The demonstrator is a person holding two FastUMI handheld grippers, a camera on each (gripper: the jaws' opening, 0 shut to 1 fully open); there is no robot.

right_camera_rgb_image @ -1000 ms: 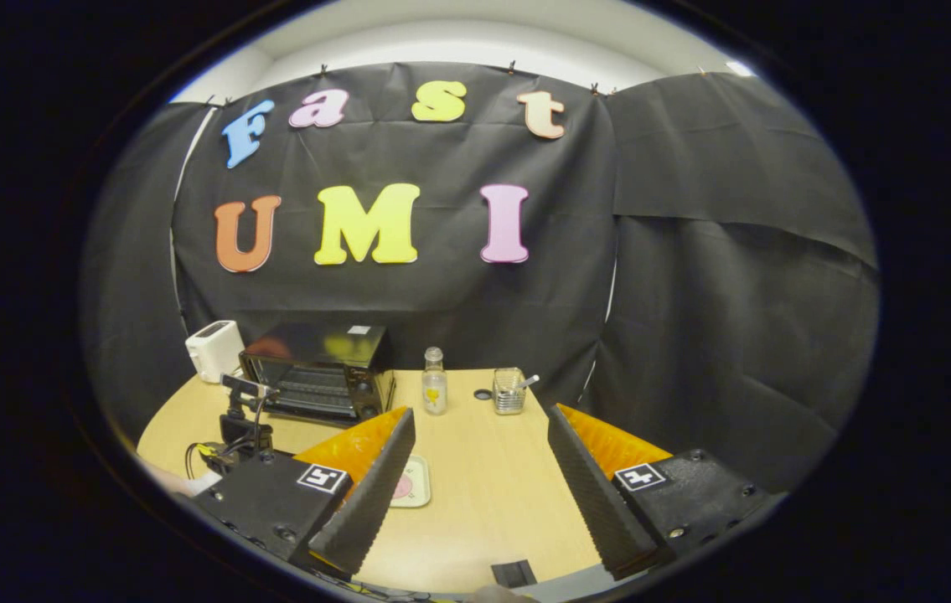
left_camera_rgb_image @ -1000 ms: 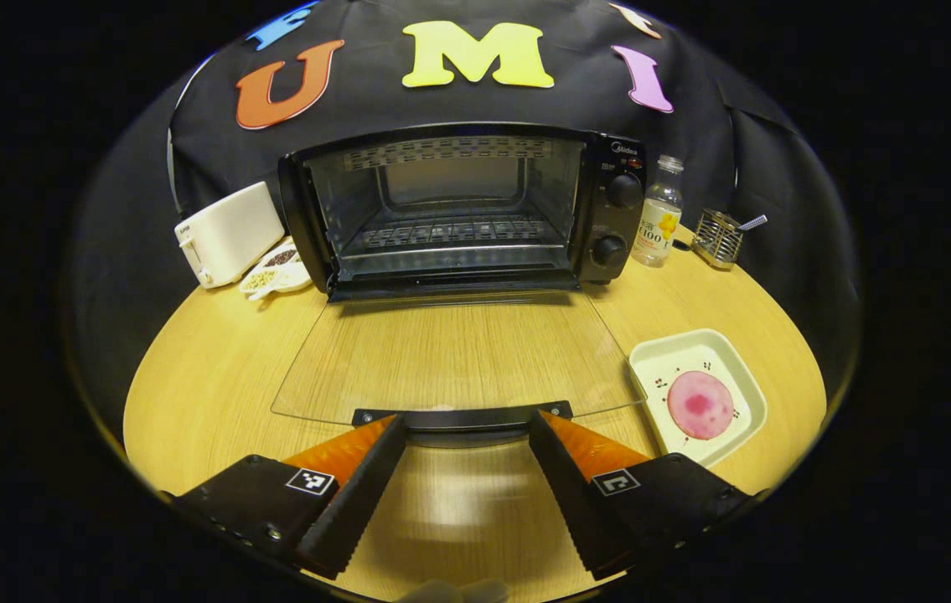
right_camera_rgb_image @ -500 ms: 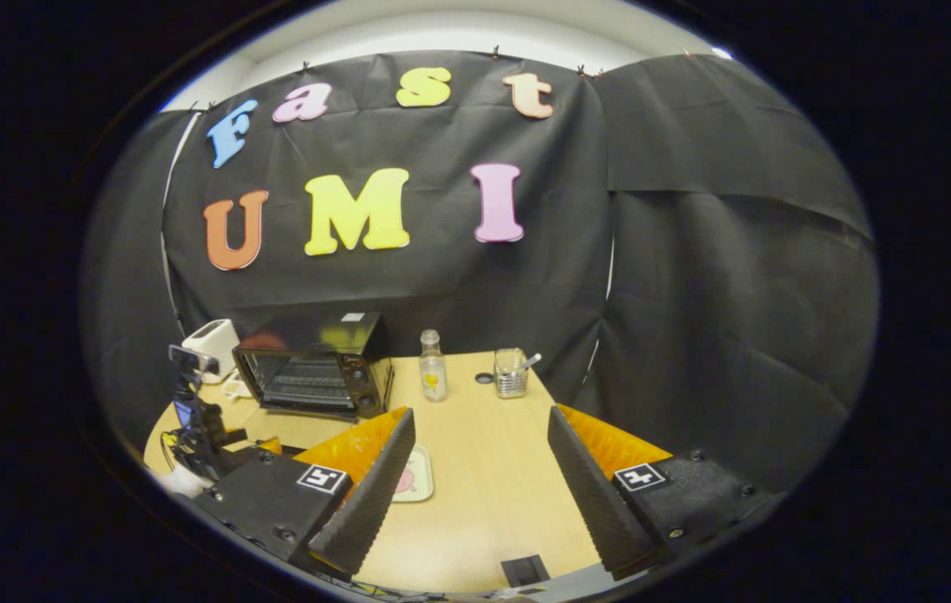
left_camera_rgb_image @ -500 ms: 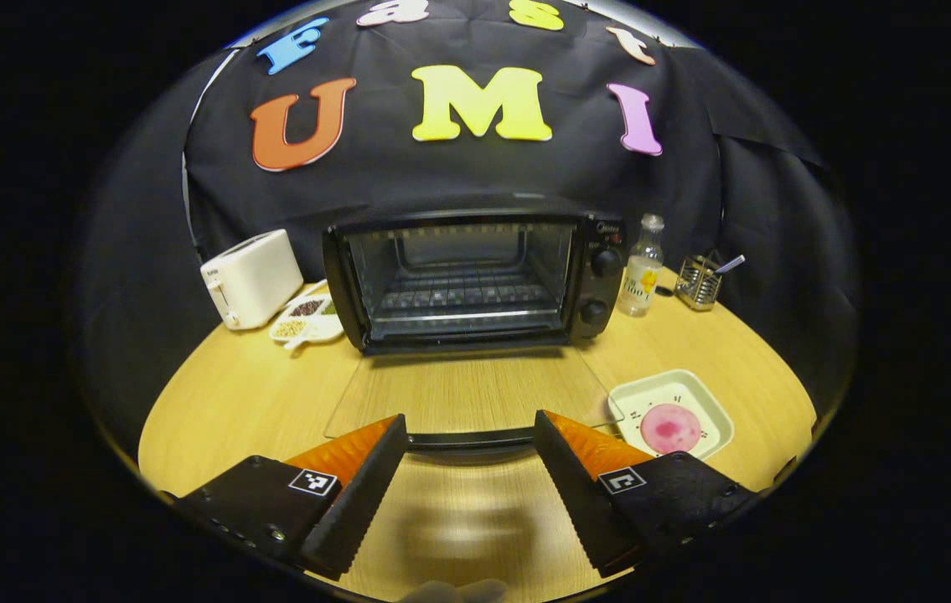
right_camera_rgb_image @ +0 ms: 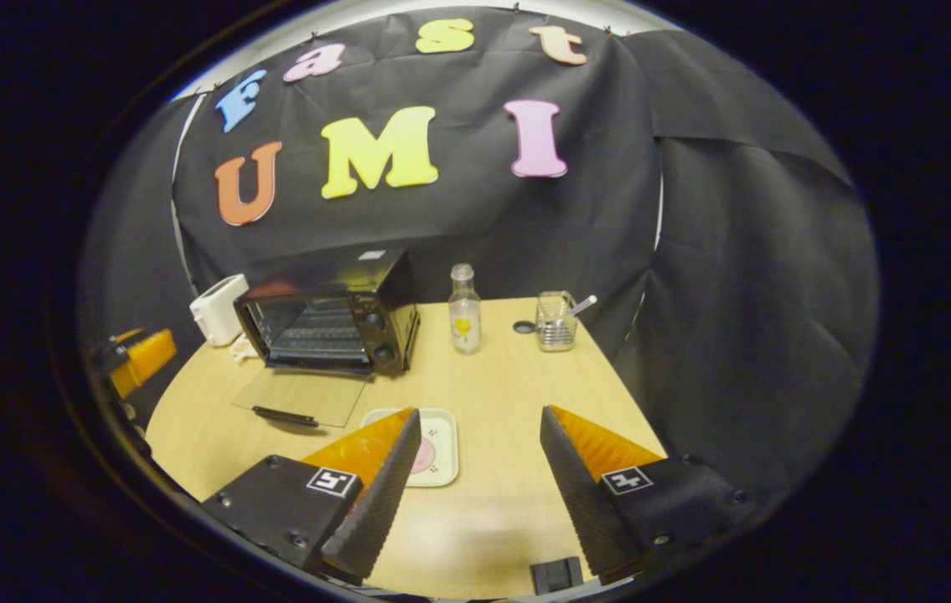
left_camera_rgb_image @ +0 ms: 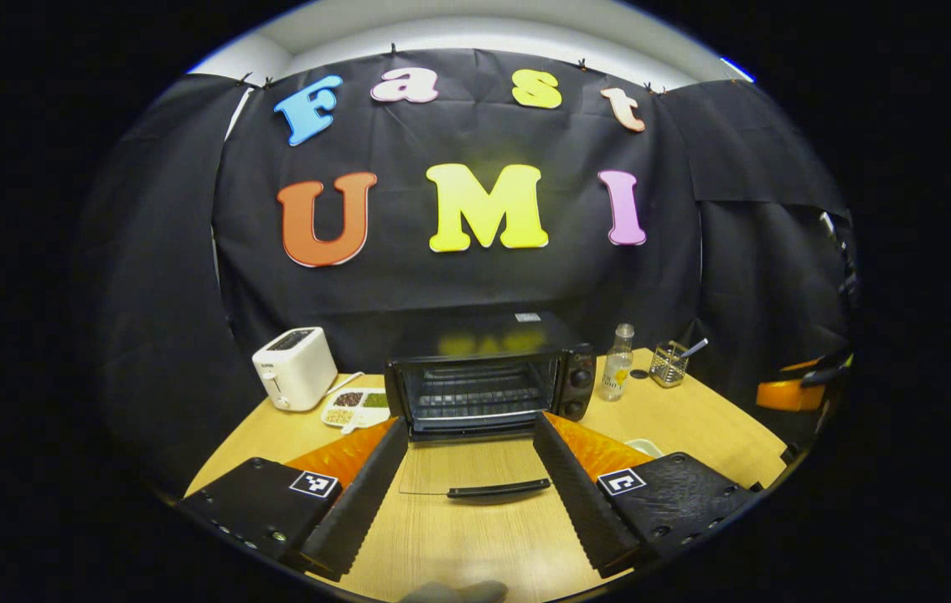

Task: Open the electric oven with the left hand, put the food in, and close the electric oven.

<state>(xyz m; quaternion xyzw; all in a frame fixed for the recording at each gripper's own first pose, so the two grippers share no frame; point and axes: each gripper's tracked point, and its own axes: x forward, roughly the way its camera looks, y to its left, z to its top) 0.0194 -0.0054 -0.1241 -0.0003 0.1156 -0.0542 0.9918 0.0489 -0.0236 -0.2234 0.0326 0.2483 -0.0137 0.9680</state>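
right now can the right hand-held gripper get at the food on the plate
Probably yes. The right hand-held gripper is open and empty, and the plate with the pink food lies on the table just ahead of its left finger, with nothing between them. The oven stands farther back.

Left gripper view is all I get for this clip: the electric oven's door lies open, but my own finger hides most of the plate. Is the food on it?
Observer: Yes. In the right gripper view a round pink slice of food lies on the square white plate, partly behind one of that gripper's fingers.
Operator: Has the right gripper got hold of anything?
Observer: No. The right gripper is open with nothing between its fingers, and it points over the table with the plate just ahead of it.
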